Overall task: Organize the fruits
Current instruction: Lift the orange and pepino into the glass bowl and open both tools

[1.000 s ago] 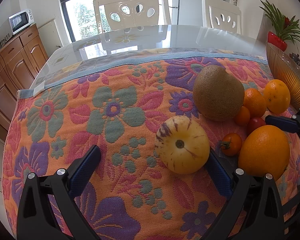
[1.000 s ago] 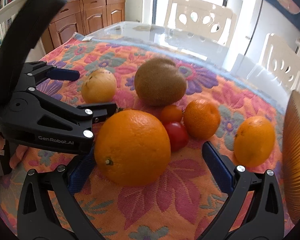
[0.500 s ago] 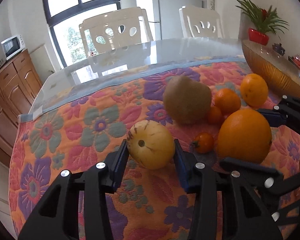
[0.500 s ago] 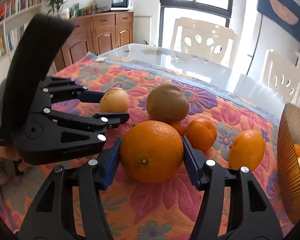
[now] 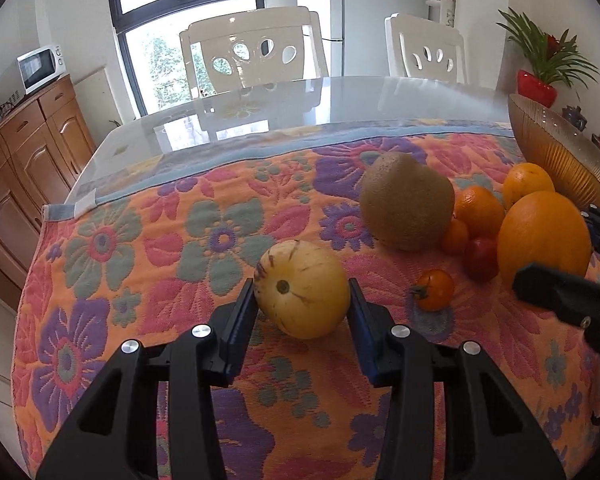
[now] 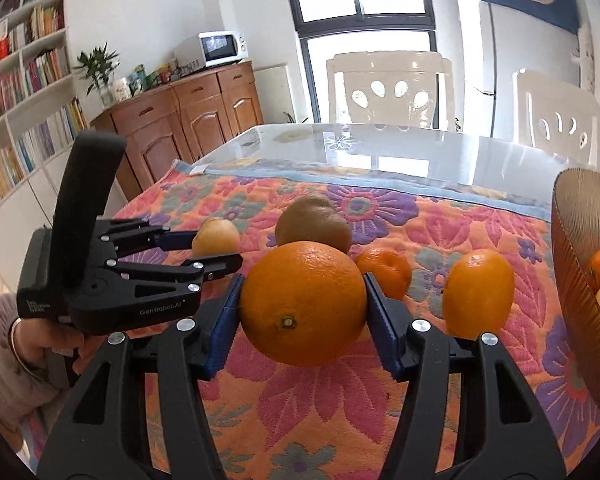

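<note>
The left claw [image 5: 303,307] pinches the yellow melon [image 5: 302,289]; the right claw [image 6: 302,314] pinches the big orange [image 6: 302,303], both above a flowered cloth [image 5: 140,248] on a glass table [image 5: 300,100].

Floral orange-pink cloth [image 5: 148,248], orange fruit [image 6: 303,303]

Your left wrist camera sits low and close over the near edge of the table [image 5: 340,96], facing the far edge and the window. Your right wrist camera rides equally low and near, further toward the right edge, angled to the far left corner. Both views share the floral cloth [image 5: 148,240] and the brown ribbed bowl [image 6: 572,264] at the right edge.
</note>
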A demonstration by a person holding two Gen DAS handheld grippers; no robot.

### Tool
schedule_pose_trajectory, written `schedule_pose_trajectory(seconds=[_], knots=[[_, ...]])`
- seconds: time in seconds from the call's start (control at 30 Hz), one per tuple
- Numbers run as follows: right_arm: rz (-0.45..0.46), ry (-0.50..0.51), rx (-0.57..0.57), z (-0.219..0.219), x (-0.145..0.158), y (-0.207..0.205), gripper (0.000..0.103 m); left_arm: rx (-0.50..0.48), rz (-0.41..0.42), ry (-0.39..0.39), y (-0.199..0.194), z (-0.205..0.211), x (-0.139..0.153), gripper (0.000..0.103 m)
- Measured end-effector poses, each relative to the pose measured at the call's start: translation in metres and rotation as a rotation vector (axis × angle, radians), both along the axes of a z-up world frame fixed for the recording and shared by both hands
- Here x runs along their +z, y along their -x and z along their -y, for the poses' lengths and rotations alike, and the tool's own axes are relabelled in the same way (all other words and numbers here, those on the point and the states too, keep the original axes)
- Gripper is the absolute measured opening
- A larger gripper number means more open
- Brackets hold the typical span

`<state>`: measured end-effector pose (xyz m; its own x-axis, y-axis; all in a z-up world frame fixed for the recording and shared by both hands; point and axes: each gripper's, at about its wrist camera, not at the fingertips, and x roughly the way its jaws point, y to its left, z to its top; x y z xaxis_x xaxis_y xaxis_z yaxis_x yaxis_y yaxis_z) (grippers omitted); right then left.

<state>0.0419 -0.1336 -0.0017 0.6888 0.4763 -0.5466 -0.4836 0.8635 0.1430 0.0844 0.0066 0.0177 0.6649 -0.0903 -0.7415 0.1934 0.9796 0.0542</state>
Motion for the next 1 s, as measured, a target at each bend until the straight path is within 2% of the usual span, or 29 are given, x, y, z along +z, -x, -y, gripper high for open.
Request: schedule_pose_trajectory(seconds=[0.27, 0.53, 0.73, 0.9, 1.0], knots=[[0.01, -0.078, -0.03, 0.016, 0.004, 0.001, 0.06, 0.026, 0.024, -0.007, 0.001, -0.002, 0.003, 0.043], [0.045, -0.077, -0.035, 0.017, 0.009, 0.006, 0.06, 0.052, 0.045, 0.002, 0.002, -0.006, 0.006, 0.043], [0.045, -0.089, -0.06, 0.024, 0.015, 0.007, 0.06, 0.076, 0.099, -0.034, 0.01, -0.005, 0.012, 0.043], [-0.029, -0.052, -0.143, 0.032, 0.012, -0.002, 0.06, 0.072, 0.093, -0.053, 0.008, -0.002, 0.012, 0.043], [-0.092, -0.111, -0.152, 0.043, 0.012, -0.008, 0.06, 0.085, 0.074, -0.055, 0.006, -0.003, 0.01, 0.043]])
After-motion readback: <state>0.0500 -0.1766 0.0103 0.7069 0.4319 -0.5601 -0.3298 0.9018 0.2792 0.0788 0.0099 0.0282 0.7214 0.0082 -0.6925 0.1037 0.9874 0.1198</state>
